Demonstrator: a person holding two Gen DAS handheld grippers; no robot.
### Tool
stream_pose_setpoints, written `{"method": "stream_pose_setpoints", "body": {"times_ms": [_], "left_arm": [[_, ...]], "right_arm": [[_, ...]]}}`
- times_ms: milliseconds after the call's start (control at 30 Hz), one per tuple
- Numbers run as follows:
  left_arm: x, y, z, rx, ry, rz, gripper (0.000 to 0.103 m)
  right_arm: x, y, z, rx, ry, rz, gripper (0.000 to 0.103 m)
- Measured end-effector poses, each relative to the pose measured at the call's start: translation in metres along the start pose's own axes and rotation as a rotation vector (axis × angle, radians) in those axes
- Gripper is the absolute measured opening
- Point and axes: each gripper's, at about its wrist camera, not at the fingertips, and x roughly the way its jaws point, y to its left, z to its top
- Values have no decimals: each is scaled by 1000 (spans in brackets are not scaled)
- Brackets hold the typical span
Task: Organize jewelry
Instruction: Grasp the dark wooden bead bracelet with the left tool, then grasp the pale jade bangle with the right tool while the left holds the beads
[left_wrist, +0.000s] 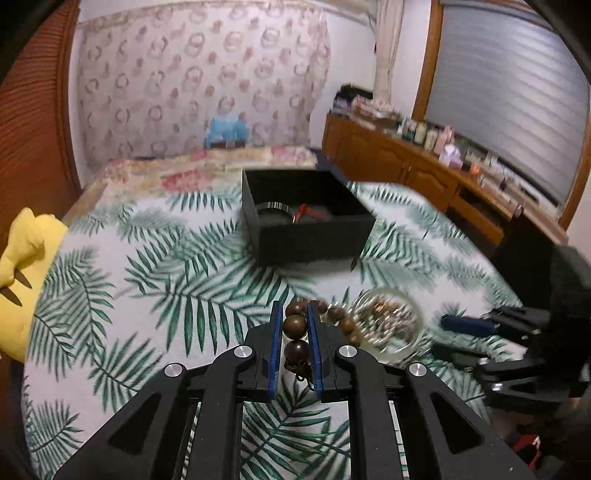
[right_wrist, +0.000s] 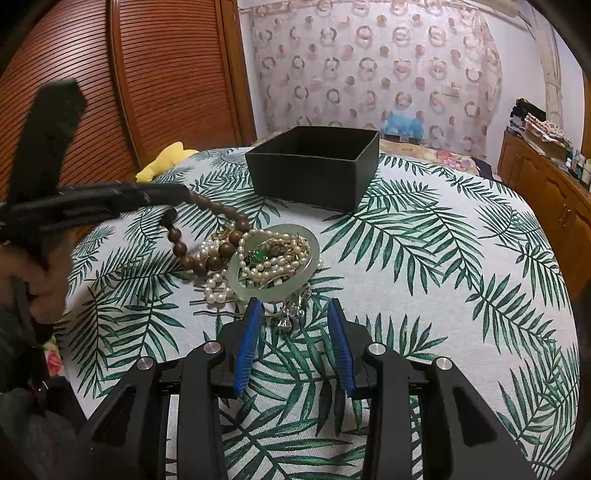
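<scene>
The left gripper (left_wrist: 295, 325) is clenching the brown wooden bead strand (left_wrist: 295, 325); its trailing end, lying among the white pearls (right_wrist: 218, 284) ahead, risks snagging and dragging them.

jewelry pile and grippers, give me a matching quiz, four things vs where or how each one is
Things:
1. wooden bead string
2. jade bangle
3. black box
4. right gripper

States:
A. open, nothing between its fingers
B. lies flat around pearls and a green stone
C. stands open-topped beyond the pile
D. clamped in the left gripper

Pairs: 1-D, 2-B, 3-C, 4-A
</scene>
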Motion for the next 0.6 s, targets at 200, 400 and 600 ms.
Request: {"method": "stream_pose_setpoints", "body": {"times_ms": [200, 400, 600], "left_arm": [[-28, -10, 12, 3, -64, -42, 12], [-43, -15, 15, 23, -104, -33, 12], [-47, -12, 14, 21, -113, -26, 12]], "right_arm": [[-2, -3, 12, -16, -10, -4, 40], [9, -8, 25, -29, 11, -9, 40], [27, -8, 35, -50, 48, -8, 34]]}}
